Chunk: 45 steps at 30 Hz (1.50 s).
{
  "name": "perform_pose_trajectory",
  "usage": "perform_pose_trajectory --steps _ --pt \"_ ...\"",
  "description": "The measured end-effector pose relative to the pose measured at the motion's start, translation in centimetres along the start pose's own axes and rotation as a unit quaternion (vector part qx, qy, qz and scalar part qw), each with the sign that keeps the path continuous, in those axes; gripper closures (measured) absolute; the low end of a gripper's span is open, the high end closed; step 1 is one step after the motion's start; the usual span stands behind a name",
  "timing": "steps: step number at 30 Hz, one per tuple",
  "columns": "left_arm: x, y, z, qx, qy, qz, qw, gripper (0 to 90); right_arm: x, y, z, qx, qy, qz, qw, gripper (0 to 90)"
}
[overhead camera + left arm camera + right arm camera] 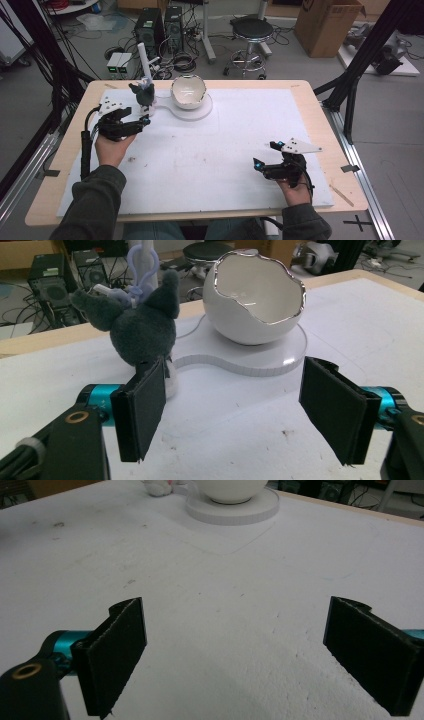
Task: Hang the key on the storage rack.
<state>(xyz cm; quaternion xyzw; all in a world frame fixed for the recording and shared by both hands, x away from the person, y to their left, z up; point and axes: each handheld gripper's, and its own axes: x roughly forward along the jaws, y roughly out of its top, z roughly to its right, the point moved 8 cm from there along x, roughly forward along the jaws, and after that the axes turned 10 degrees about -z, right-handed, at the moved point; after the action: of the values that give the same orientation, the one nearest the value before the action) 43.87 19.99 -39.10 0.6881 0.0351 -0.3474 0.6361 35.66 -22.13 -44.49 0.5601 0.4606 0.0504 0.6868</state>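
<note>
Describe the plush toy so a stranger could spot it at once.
Start at the white mat on the table and go to its far left corner, where a white eggshell bowl sits on a clear base. Left of the bowl stands the plush toy: dark grey, fuzzy, with a lilac clip.

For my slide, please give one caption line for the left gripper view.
Open left tool facing a grey plush toy beside a white eggshell-shaped bowl on its base.

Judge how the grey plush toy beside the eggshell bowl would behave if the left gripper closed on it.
The grey plush toy looks soft and furry, so it would probably squash between the pads rather than resist. It seems light for its bulk and stands on a small base, so a sideways nudge could tip it. The left gripper stands open, its near pad close beside the toy.
</note>
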Motion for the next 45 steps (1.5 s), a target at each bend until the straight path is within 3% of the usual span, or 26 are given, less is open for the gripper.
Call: perform_pose_trajectory --steps 23,45 --pt "-1.0 -1.0 1.5 0.013 -0.026 0.003 0.9996 26.7 0.0 -0.1 0.4 0.002 -0.006 0.002 1.0 9.6" --pt "-1.3 -1.6 2.5 0.035 -0.035 -0.007 0.9988 26.5 -0.1 -0.2 0.3 0.005 -0.006 -0.001 1.0 9.6"
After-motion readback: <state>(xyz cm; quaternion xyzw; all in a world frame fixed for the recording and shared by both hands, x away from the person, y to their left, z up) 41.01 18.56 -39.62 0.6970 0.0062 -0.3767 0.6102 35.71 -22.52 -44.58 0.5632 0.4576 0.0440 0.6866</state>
